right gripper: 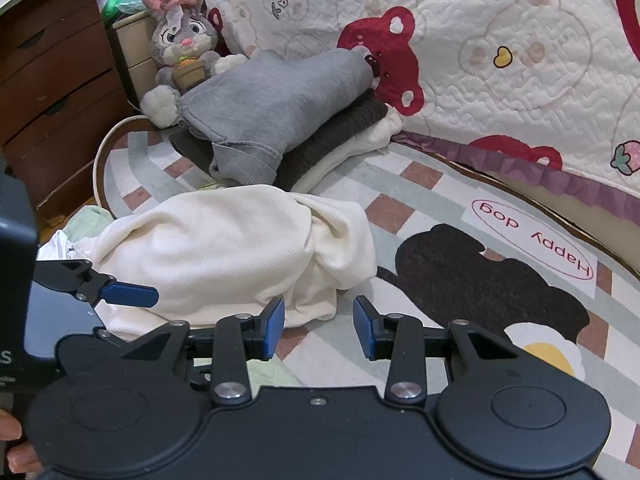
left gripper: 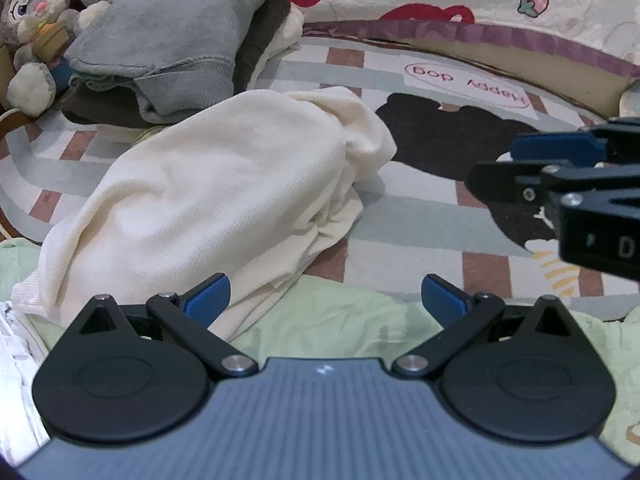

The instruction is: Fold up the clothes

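A crumpled cream garment (left gripper: 224,184) lies in a heap on the patterned rug (left gripper: 420,216); it also shows in the right wrist view (right gripper: 232,256). My left gripper (left gripper: 324,300) is open and empty, just in front of the heap's near edge, above a pale green garment (left gripper: 340,320). My right gripper (right gripper: 319,326) is open and empty, at the heap's right front corner; it shows in the left wrist view (left gripper: 516,160) at the right. A stack of folded clothes with a grey sweatshirt (right gripper: 276,100) on top sits behind the heap.
A plush rabbit (right gripper: 180,48) sits by the stack at the back left. A quilted bed cover (right gripper: 500,52) hangs along the back right. Wooden drawers (right gripper: 52,80) stand at the left. A white garment (left gripper: 16,360) lies at the near left.
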Available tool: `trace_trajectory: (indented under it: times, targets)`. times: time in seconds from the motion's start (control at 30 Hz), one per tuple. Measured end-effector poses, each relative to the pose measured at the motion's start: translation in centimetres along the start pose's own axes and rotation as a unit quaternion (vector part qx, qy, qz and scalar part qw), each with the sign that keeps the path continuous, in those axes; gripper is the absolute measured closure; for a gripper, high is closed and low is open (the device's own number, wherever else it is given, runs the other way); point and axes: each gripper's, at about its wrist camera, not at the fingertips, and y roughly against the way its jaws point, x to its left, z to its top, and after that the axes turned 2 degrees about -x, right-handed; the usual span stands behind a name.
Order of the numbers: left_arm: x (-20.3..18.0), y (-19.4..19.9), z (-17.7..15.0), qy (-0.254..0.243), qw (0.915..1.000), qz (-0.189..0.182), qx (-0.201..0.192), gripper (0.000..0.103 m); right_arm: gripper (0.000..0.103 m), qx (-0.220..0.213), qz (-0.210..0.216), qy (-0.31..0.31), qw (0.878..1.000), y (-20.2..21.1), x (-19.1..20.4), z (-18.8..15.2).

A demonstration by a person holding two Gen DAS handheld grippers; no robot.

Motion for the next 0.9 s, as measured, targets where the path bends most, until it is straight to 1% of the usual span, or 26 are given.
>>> trace_trajectory:
  times: [0.2, 0.27, 0.33, 0.57, 0.67, 0.9]
  targets:
    - [-0.28, 0.18, 0.03, 0.007, 0.9998, -0.009, -0.014, 0.0, 0.06, 0.002, 0.01, -0.012, 1.0, -0.03, -0.27, 0.04]
    - [0.29, 0.46, 0.23, 0.012, 0.9997, -0.017, -0.015, 0.0, 0.06, 0.003, 0.014, -0.016, 1.0, -0.04, -0.35, 0.05]
    - [0.22, 0.53, 0.24, 0.011, 0.9997, -0.015, -0.016, 0.0, 0.06, 0.003, 0.017, -0.019, 1.0, -0.05, -0.42, 0.06]
    - [0.3, 0.42, 0.13, 0.01, 0.9996, -0.018, -0.02, 0.001, 0.058, 0.005, 0.006, -0.019, 1.0, -0.21, -0.47, 0.03]
    - [0.54, 0.64, 0.1, 0.013, 0.9994, -0.023, -0.024, 0.0, 0.058, 0.005, 0.008, -0.02, 1.0, -0.19, -0.51, 0.07]
    - [0.48, 0.36, 0.09, 0.013, 0.9995, -0.021, -0.019, 0.0, 0.058, 0.007, 0.009, -0.021, 1.0, -0.27, -0.46, -0.01]
